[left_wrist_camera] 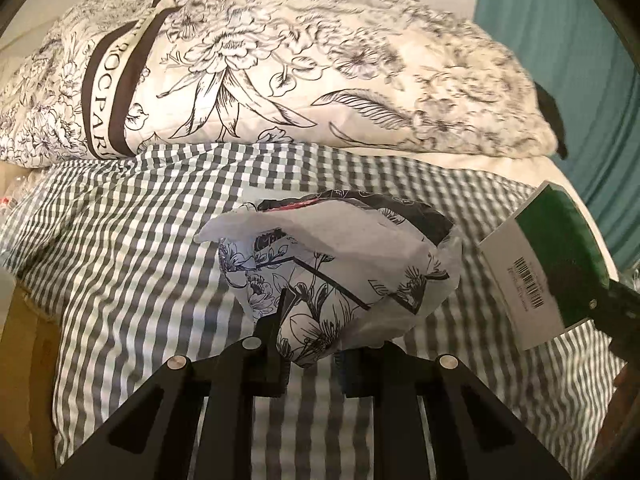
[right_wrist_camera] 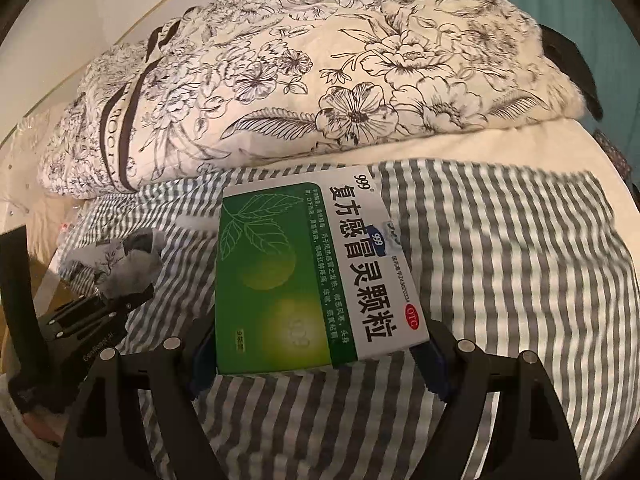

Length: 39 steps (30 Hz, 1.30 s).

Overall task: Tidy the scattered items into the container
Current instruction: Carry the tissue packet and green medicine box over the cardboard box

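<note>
Both cameras ride just behind their own jaws and look steeply down and forward across a bed's checked cover (left_wrist_camera: pixel 120 240), close above it, toward the floral folded quilt (left_wrist_camera: pixel 300 72) at the far side. The left view has the right hand-held gripper (left_wrist_camera: pixel 624 308) at its right edge, nearer than the quilt. The right view has the left hand-held gripper (right_wrist_camera: pixel 136 292) low at its left. Both share the quilt, the checked cover and a teal curtain (left_wrist_camera: pixel 560 40) right of the quilt.
</note>
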{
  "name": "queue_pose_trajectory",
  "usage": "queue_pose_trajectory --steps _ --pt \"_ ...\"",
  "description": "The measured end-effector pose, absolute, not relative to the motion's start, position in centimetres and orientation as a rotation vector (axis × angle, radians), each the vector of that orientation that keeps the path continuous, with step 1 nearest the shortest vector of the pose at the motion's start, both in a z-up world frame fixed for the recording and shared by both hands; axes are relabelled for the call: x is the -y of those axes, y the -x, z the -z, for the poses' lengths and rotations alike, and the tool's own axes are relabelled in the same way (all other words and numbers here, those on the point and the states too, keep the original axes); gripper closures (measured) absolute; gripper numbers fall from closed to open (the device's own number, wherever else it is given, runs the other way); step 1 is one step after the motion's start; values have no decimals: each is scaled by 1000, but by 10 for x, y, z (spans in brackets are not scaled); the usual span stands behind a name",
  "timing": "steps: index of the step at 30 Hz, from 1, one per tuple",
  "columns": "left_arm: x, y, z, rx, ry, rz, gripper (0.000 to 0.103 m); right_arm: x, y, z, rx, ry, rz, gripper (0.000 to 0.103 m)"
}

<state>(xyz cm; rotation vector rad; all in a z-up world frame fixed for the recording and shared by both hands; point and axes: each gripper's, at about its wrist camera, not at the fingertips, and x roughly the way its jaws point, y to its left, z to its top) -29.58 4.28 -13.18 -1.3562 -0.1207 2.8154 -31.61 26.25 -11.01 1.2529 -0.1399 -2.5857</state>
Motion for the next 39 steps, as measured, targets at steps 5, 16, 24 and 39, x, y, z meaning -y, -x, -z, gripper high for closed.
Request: queue_pose_trajectory --steps 5,16,24,39 --pt "-36 254 126 127 1296 -2800 86 -255 261 104 139 -1191 2655 23" --pt "-12 94 48 167 1058 -2836 86 -213 73 55 93 -961 2720 23" --pt "17 36 7 191 997 -2896 86 -183 -4 21 79 -904 2696 23" --pt "146 17 -17 310 1015 -3057 86 -80 -3 -15 -38 -828 2604 23"
